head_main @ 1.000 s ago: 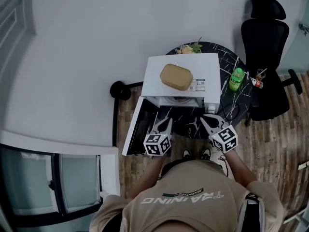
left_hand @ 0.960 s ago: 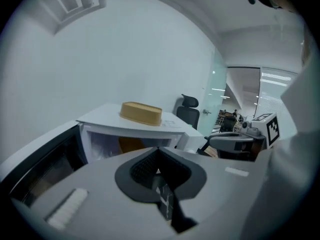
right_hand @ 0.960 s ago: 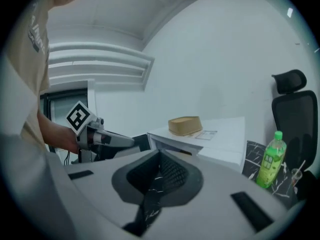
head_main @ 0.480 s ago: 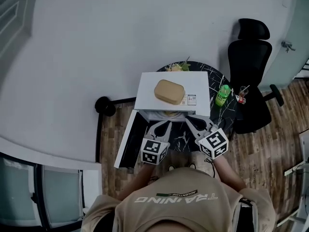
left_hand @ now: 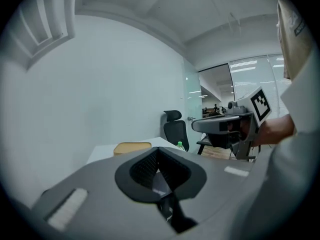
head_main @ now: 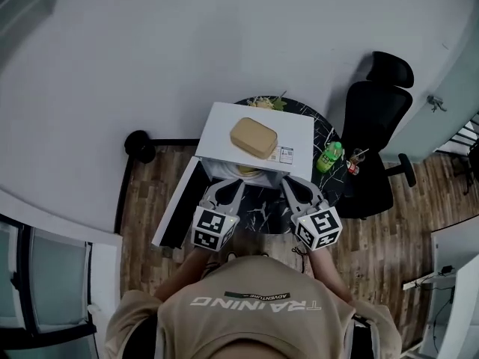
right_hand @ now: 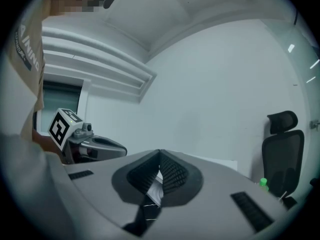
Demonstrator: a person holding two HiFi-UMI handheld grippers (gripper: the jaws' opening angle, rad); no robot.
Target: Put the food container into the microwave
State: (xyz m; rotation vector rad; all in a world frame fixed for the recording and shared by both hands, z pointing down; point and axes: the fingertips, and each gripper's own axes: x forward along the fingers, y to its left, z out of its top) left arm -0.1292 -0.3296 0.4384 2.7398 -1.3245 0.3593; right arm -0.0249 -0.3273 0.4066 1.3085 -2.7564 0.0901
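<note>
A tan food container [head_main: 254,137] lies on top of the white microwave [head_main: 296,129]; it also shows in the left gripper view [left_hand: 132,147]. The microwave's door [head_main: 174,217] hangs open to the left, and a bit of the turntable shows in the cavity. My left gripper [head_main: 226,188] and right gripper [head_main: 292,186] hover side by side just in front of the open cavity, below the container. Both are shut with nothing in them. The left gripper's [left_hand: 159,149] and right gripper's [right_hand: 160,152] jaws each meet at the tip.
The microwave stands on a round black marble table [head_main: 327,134]. A green bottle [head_main: 326,155] and a small can stand at its right edge. A black office chair [head_main: 376,114] is to the right, a black round object [head_main: 139,145] on the wood floor to the left.
The head view has shifted, so the microwave sits further left and smaller in the frame. Both grippers stay shut in front of the open cavity, a little closer to it.
</note>
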